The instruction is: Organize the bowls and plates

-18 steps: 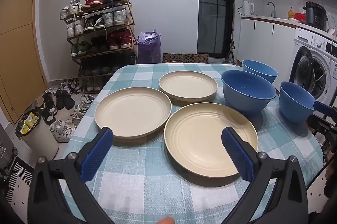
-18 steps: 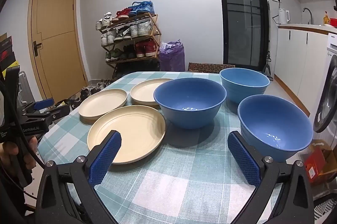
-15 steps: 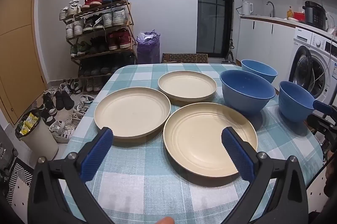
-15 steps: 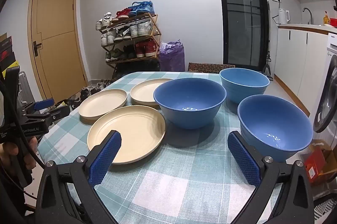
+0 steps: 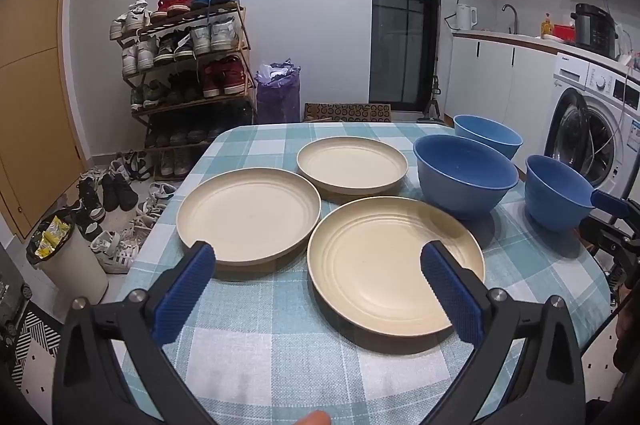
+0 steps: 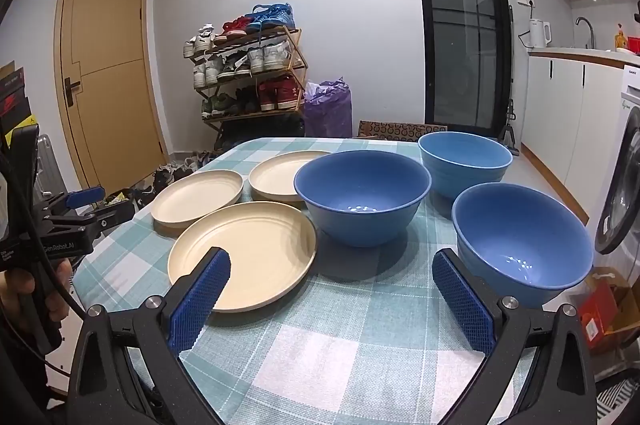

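Left wrist view: left gripper (image 5: 318, 275) fingers released, nothing between. Three cream plates (image 5: 248, 213) on counter (image 5: 280, 345) at 12 o'clock; three blue bowls (image 5: 464, 177) at 2 o'clock.

Right wrist view: right gripper (image 6: 332, 283) fingers released, empty; bowls at 12–2 o'clock, plates at 10–11 o'clock.

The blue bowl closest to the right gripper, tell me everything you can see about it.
The nearest blue bowl is round and deep, with a plain thin rim and a matte, plastic-looking surface. It stands upright and empty on the checked tablecloth, near the table's right edge. Light glints at its bottom. It stands apart from the other two bowls. The open right gripper hovers short of it, not touching.
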`<state>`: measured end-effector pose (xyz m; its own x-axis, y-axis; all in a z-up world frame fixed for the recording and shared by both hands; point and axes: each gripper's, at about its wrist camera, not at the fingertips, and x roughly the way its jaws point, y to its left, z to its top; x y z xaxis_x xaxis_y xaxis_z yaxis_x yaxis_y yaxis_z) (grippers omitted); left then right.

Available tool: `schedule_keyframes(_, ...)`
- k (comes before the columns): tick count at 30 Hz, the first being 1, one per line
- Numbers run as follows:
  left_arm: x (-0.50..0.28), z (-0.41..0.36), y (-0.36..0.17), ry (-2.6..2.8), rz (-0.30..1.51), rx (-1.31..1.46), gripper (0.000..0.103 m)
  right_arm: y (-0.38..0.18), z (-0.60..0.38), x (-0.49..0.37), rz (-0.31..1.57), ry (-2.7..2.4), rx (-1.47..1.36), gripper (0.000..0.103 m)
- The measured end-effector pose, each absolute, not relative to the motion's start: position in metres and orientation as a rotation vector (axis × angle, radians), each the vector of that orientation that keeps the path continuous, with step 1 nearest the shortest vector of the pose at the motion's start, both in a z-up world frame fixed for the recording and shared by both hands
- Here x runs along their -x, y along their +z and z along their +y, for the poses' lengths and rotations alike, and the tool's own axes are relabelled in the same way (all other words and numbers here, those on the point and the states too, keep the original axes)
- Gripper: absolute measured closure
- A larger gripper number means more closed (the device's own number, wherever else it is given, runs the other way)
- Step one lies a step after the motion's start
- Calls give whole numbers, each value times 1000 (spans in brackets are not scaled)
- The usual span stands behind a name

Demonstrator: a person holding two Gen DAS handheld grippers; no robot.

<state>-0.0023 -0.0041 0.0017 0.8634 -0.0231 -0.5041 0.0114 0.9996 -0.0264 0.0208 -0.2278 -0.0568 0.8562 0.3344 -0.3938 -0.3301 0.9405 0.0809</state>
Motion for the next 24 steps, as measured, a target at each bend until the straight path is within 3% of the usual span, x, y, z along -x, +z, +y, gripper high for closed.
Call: schedule_keyframes(24,3,-2,3,-20,527,23,0,-55,-225,-18,416,347,-2,0)
